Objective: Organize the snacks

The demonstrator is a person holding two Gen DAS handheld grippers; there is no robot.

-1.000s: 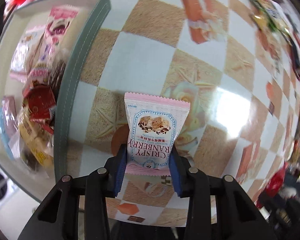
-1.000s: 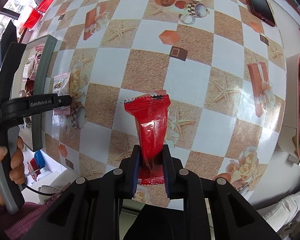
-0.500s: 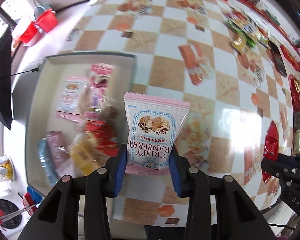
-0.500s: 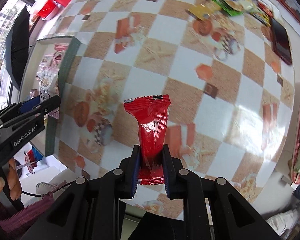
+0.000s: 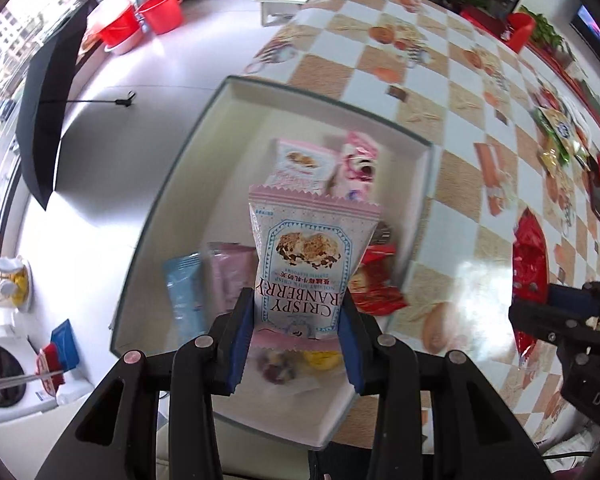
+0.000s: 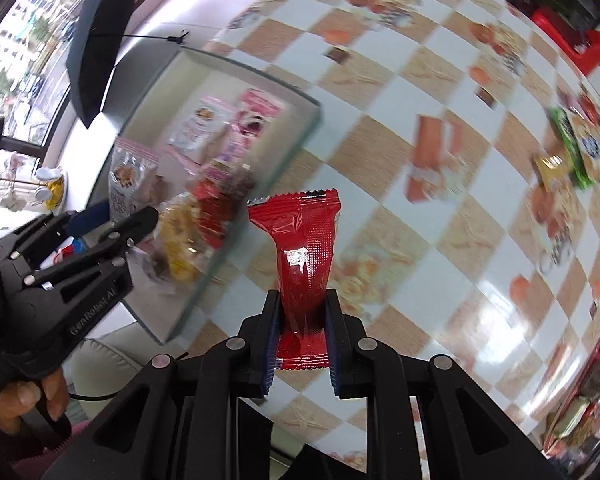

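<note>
My left gripper is shut on a pink and blue Crispy Cranberry packet and holds it above the white tray, which holds several snack packets. My right gripper is shut on a red snack packet and holds it above the checkered table, just right of the tray. The left gripper shows in the right wrist view over the tray's near end. The right gripper's red packet shows at the right of the left wrist view.
The tray sits at the table's left edge, with floor beyond. A black umbrella and red buckets stand on the floor. More snack packets lie at the table's far right. A dark phone lies there too.
Both grippers have swung left with their packets. The left one went from over the table to over the tray. The right one has come close to the tray's right rim.
</note>
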